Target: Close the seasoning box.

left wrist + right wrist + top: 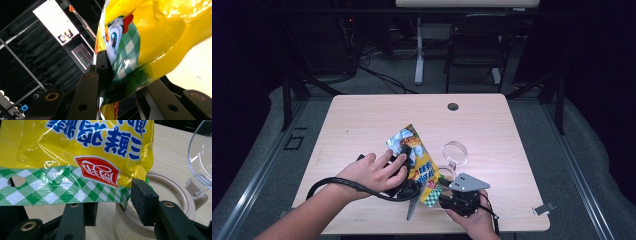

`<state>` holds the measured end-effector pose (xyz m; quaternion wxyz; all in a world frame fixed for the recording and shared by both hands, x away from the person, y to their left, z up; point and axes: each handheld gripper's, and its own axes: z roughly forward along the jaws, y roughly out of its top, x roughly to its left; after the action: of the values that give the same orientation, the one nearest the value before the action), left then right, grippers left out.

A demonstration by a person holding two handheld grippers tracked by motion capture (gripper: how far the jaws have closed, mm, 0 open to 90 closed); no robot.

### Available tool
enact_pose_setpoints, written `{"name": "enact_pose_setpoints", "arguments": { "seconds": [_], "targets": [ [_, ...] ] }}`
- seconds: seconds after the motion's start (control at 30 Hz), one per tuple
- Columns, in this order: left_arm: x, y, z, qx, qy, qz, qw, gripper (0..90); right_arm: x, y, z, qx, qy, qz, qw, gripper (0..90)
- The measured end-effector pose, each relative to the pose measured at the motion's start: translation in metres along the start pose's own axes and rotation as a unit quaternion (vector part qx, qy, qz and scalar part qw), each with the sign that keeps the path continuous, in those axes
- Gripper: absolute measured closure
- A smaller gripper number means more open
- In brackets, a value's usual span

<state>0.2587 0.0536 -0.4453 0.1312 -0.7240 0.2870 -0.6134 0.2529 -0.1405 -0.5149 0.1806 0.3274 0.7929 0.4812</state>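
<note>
Above the beige jar [160, 202] near the table's [362, 115] front edge, I hold the snack bag [414, 155] tilted, its long axis running from my left gripper [404, 187], clamped on its body, down to my right gripper [113, 205], whose jaws pinch its checkered seal.

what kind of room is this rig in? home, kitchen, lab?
Most likely a lab or recording studio, not a home. A lone wooden table stands between dark curtains, with cables on the floor, an office chair behind it, and a lit monitor in the left gripper view.
</note>
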Motion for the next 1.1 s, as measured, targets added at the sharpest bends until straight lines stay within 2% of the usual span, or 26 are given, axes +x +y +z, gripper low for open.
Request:
{"name": "enact_pose_setpoints", "arguments": {
  "seconds": [0.2,0.27,0.3,1.1],
  "targets": [
    [0.0001,0.0001,-0.0002,0.0,0.002,0.001,1.0,78.0,0.0,-0.0002,0.0001,-0.002,0.0,0.001,1.0,57.8],
    [0.002,0.0007,-0.002,0.012,0.002,0.018,0.9998,78.0,0.0,-0.0002,0.0001,-0.002,0.0,0.001,1.0,57.8],
    [0.002,0.0007,-0.0022,0.013,0.002,0.019,0.9997,78.0,0.0001,-0.0002,0.0,-0.002,0.0,0.001,1.0,57.8],
    [0.003,0.0018,-0.0042,0.009,0.012,0.022,0.9996,78.1,0.0003,-0.0004,-0.0005,-0.003,-0.001,0.0,1.0,57.9]
  ]
}}
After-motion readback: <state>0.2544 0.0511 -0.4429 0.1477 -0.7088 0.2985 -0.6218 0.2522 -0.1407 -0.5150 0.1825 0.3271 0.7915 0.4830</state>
